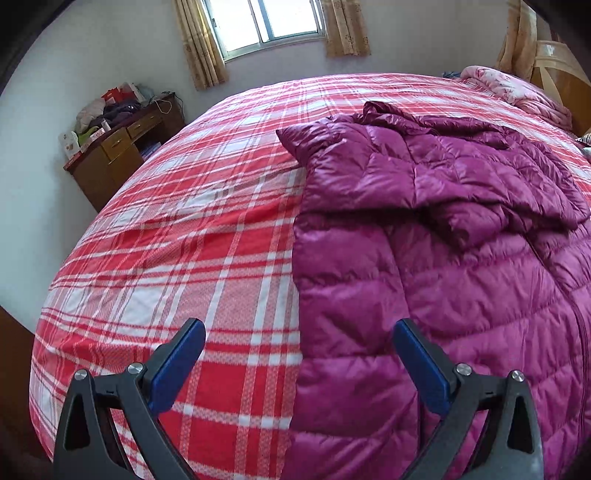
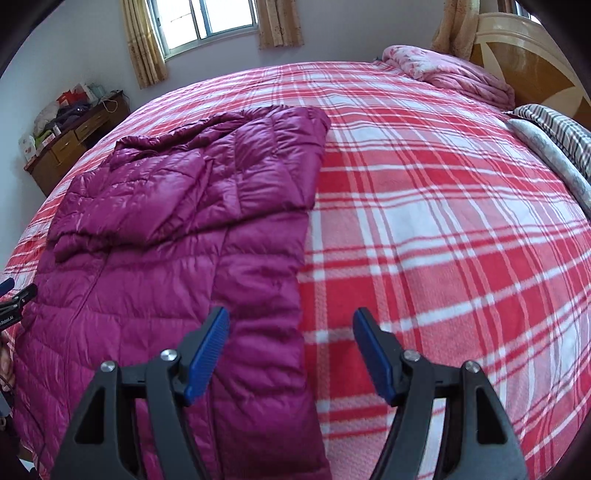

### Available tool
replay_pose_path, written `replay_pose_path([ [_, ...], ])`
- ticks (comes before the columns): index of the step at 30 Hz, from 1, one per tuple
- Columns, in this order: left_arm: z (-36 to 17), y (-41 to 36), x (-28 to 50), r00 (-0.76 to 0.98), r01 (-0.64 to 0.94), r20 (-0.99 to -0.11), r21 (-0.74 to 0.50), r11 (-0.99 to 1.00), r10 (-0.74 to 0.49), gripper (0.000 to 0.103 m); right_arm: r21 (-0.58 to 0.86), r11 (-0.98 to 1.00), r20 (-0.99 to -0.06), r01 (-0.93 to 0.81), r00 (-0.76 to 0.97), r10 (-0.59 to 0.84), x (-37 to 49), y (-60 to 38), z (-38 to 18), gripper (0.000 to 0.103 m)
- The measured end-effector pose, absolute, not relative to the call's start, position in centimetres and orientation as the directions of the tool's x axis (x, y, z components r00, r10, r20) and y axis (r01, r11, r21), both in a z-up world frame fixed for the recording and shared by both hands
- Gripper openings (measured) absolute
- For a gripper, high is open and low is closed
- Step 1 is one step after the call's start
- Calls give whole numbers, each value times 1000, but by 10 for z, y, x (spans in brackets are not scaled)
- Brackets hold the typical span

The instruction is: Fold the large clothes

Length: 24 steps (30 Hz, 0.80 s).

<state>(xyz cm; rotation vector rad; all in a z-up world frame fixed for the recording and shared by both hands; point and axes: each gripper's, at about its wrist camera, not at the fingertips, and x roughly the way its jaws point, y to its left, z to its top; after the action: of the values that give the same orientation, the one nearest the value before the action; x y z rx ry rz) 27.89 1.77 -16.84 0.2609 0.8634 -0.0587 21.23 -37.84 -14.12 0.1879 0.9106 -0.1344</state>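
A magenta quilted down jacket [image 1: 424, 258] lies flat on the bed, sleeves folded in across its upper part; it also shows in the right wrist view [image 2: 177, 240]. My left gripper [image 1: 299, 325] is open and empty, hovering over the jacket's left edge near the hem. My right gripper [image 2: 291, 314] is open and empty, hovering over the jacket's right edge near the hem. The left gripper's tip [image 2: 7, 291] shows at the far left of the right wrist view.
The bed has a red and white plaid cover [image 1: 177, 240]. A pink quilt [image 2: 450, 74] and striped bedding [image 2: 554, 133] lie by the wooden headboard [image 2: 524, 55]. A cluttered wooden desk [image 1: 118, 147] stands by the wall under the window [image 1: 273, 22].
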Motion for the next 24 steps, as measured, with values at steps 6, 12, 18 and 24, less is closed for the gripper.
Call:
replay_pose_path([
  [6, -175, 43, 245, 638, 137, -768, 186, 973, 57, 102, 107, 974, -790, 201, 612, -39, 169, -368, -148, 72],
  [12, -182, 56, 204, 639, 148, -767, 198, 969, 59, 102, 110, 973, -795, 205, 606, -37, 131, -361, -153, 72],
  [18, -186, 62, 170, 646, 159, -762, 192, 968, 46, 102, 133, 969, -796, 210, 605, -22, 100, -358, -160, 72],
  [24, -190, 65, 149, 632, 160, -774, 179, 971, 39, 102, 143, 966, -792, 213, 610, -17, 77, -350, -167, 72],
])
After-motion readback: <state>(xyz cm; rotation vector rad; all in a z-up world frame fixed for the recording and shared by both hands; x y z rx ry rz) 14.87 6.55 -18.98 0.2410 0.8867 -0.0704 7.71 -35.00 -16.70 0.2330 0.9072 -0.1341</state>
